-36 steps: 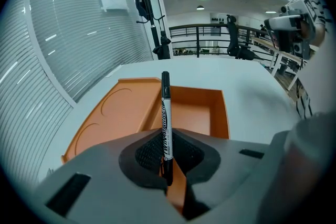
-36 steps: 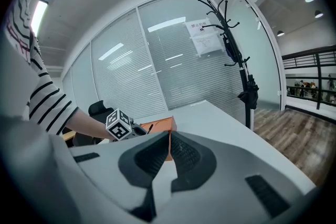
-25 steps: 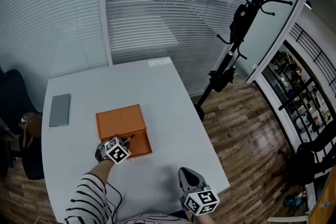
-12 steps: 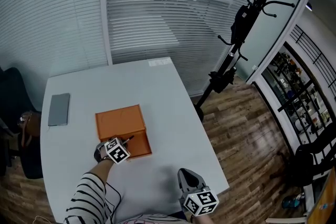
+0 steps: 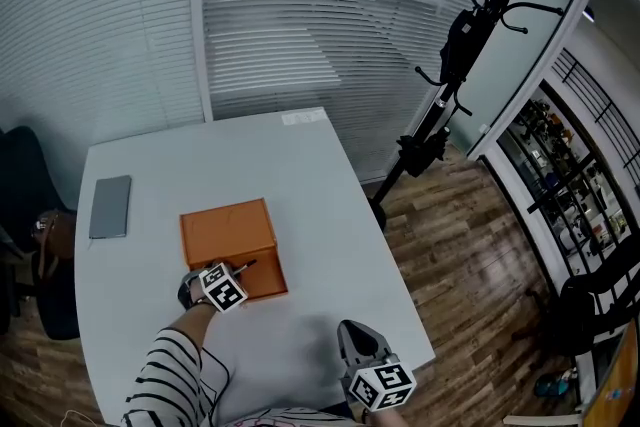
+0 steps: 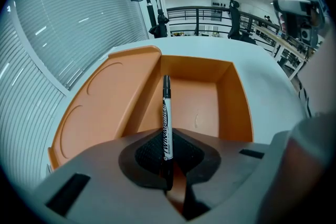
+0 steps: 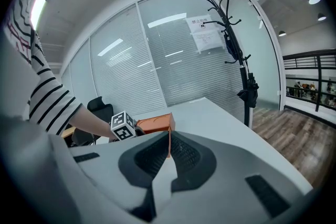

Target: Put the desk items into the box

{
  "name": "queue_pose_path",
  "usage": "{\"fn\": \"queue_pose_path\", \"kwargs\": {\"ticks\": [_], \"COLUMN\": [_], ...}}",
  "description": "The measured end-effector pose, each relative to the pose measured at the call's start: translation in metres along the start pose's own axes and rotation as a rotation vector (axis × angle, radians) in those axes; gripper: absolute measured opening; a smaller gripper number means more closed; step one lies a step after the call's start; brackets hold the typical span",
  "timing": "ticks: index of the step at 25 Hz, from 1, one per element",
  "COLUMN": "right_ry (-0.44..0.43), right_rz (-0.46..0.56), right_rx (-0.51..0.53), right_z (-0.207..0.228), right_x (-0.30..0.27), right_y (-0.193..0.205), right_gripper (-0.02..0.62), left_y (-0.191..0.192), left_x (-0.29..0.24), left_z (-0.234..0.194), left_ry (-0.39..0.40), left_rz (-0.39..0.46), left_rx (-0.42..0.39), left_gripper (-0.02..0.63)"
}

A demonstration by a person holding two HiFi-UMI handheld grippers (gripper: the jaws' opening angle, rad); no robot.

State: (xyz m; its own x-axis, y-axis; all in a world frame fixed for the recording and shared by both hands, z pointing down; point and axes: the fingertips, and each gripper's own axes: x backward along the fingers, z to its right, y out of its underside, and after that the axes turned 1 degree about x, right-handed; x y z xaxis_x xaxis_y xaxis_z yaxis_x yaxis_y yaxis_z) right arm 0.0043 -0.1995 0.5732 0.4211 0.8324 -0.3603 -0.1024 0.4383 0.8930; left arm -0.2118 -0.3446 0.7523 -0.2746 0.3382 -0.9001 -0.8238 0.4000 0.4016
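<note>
- We are showing the left tool [image 6: 168,159] clenched on a black-and-white marker [image 6: 167,120], gripping it near its lower end so that its capped tip is pointing forward over the open orange box [image 6: 231,96].
- The marker is hanging above the box's empty compartment and is not touching its floor. The lid [image 6: 107,107] is lying flat, just beside the compartment on its left.
- The right tool [image 7: 168,157] is resting on the near side of the box, well apart from it, with its jaws together and nothing between them.
- A grey flat item [image 5: 110,207] is lying on the tabletop [image 5: 300,170] to the left of the box, well apart from it.
- We are judging the step in hand to be the placing of the marker. The next move is calling for a lowering of the left tool into the compartment, then a release of its jaws.
</note>
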Motion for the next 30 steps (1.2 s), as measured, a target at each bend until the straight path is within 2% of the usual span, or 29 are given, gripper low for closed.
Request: {"fn": "queue_pose_path", "kwargs": {"ticks": [30], "right_ry": [0.016], "right_rz": [0.005], "right_rx": [-0.010], "right_z": [0.0016], "right_x": [0.0026], "right_y": [0.0006], "right_gripper": [0.026], "left_y": [0.0006], "left_x": [0.0007], "left_z": [0.0000], "left_ry": [0.001], "left_rz": [0.017], "left_rx": [-0.021], "left_gripper": [0.026]}}
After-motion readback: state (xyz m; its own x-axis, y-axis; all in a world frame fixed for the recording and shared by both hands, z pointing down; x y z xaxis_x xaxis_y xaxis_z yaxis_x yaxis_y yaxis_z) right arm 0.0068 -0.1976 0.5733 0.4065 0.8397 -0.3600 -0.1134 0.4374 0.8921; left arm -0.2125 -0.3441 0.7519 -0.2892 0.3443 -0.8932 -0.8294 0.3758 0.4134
